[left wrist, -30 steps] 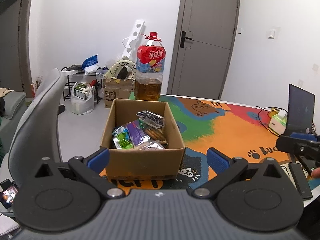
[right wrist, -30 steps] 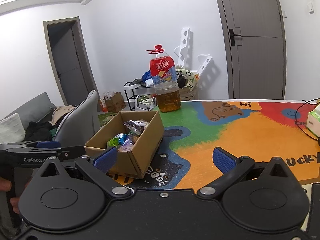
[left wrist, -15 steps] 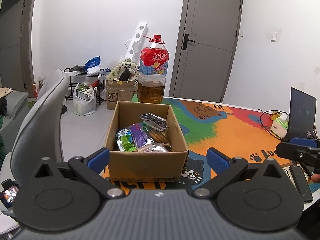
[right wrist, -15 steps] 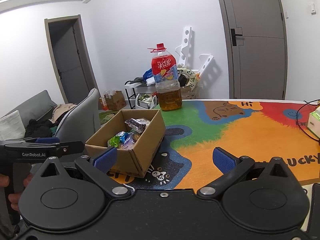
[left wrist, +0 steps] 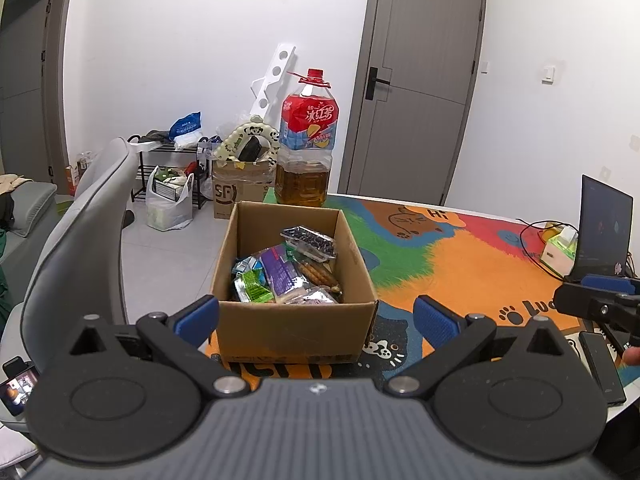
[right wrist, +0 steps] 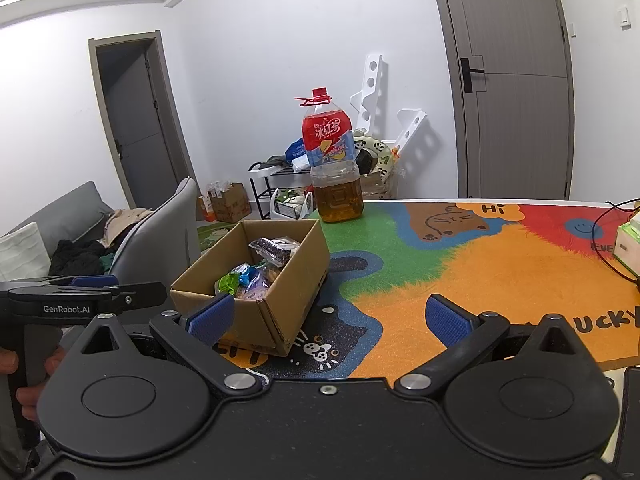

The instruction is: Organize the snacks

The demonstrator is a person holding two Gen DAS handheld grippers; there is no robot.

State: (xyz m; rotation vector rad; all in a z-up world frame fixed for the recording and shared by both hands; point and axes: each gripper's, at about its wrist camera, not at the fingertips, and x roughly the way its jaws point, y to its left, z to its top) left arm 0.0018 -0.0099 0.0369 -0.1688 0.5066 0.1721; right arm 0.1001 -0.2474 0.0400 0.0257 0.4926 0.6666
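Note:
An open cardboard box stands on the colourful mat, holding several snack packets. In the right wrist view the same box sits left of centre with the packets inside. My left gripper is open, hovering just in front of the box with nothing between its blue pads. My right gripper is open too, empty, to the right of the box above the mat. The left gripper's body shows at the left edge, held by a hand.
A large bottle of amber liquid stands behind the box. A grey chair is left of the table. A laptop, a tissue box, cables and a dark flat device lie at the right. The mat is bare to the right.
Both grippers have lifted slightly and drawn back, so the box sits a little lower and farther in both views. Both stay open and empty.

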